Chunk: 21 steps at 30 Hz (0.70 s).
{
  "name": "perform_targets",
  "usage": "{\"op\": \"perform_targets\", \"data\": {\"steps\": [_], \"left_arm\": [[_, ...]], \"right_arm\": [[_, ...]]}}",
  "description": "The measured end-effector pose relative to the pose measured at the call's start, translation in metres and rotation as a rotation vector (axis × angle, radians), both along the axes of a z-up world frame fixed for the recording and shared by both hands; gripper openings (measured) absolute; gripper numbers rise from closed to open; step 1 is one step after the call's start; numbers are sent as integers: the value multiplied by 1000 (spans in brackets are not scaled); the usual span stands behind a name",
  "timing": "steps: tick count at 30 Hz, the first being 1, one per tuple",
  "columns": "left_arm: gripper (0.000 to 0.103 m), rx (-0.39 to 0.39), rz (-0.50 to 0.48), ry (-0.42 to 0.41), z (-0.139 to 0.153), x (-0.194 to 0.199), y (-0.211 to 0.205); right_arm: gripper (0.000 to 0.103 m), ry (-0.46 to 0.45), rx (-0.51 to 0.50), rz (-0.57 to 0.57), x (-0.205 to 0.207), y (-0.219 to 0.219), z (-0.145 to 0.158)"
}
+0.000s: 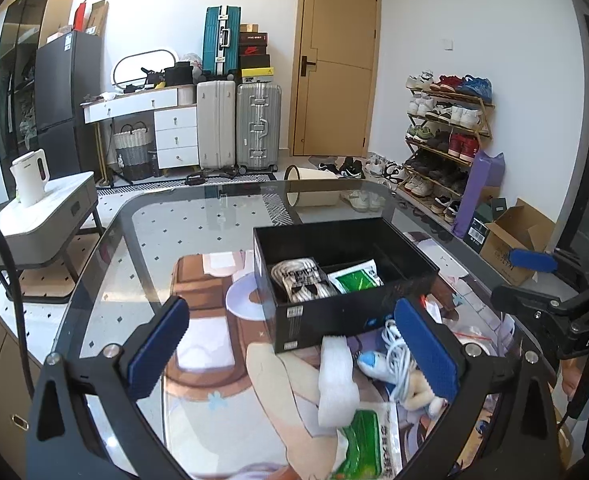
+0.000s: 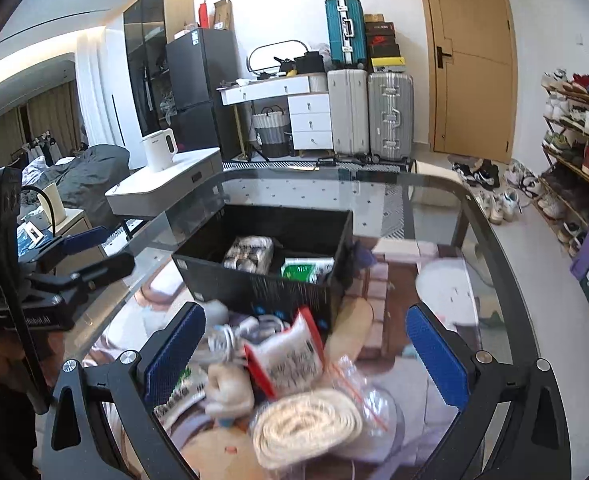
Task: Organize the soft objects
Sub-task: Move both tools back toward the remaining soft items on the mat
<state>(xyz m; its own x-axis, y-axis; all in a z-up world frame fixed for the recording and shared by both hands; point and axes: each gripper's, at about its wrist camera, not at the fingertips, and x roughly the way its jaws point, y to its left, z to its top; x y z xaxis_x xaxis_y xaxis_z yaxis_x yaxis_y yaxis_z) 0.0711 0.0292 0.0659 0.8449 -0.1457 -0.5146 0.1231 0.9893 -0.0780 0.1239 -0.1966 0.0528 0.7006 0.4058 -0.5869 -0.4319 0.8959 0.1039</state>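
Observation:
A black open box stands on the glass table; in it lie a grey-white striped packet and a green-white packet. My left gripper is open and empty, just in front of the box. Below it lie a white foam strip, a white cable, a plush toy and a green packet. My right gripper is open above a pile: a red-edged packet, a rolled beige cloth in a clear bag, and a plush. The box also shows in the right wrist view.
A side table with a white kettle stands to the left. Suitcases, a dresser, a door and a shoe rack line the far wall. A cardboard box sits on the floor right. The other gripper shows at the right edge.

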Motion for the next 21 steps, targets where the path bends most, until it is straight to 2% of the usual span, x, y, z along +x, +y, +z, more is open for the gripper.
{"op": "perform_targets", "data": {"steps": [21], "left_arm": [[103,29,22,75,-42,-35,-4]], "right_arm": [[102,127,-33,-55,-38,-16,-50]]}}
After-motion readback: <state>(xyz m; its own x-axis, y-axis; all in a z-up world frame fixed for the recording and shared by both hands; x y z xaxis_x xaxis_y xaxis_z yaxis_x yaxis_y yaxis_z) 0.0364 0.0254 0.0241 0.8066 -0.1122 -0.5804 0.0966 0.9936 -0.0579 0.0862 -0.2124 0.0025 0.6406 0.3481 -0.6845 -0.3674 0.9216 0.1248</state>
